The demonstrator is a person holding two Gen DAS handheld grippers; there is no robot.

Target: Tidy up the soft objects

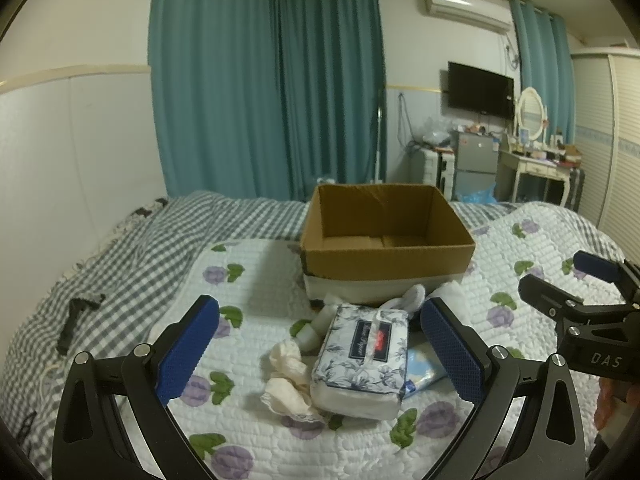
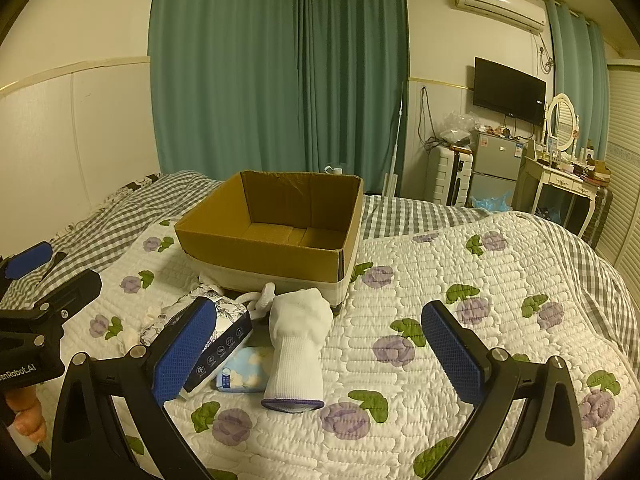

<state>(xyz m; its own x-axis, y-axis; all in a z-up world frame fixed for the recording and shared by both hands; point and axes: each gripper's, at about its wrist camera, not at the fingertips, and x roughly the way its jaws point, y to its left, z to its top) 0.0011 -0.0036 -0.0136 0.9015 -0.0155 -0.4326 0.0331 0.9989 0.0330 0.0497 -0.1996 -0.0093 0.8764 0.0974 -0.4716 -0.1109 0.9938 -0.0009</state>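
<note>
An empty cardboard box (image 1: 386, 236) (image 2: 276, 232) stands on the quilted bed. In front of it lie a floral tissue pack (image 1: 362, 360) (image 2: 224, 328), crumpled cream cloth (image 1: 286, 380), a small light blue packet (image 1: 420, 368) (image 2: 242, 374), a white knit glove (image 2: 298, 350) and white rope (image 2: 262, 300). My left gripper (image 1: 320, 352) is open and empty, just short of the tissue pack. My right gripper (image 2: 320, 356) is open and empty, with the glove between its fingers' line. Each gripper shows at the edge of the other's view.
A flowered white quilt (image 2: 440, 280) covers a grey checked sheet (image 1: 120, 248). A dark object (image 1: 76, 316) lies on the sheet at left. Teal curtains, a wall, a fridge, a suitcase and a dressing table stand beyond the bed.
</note>
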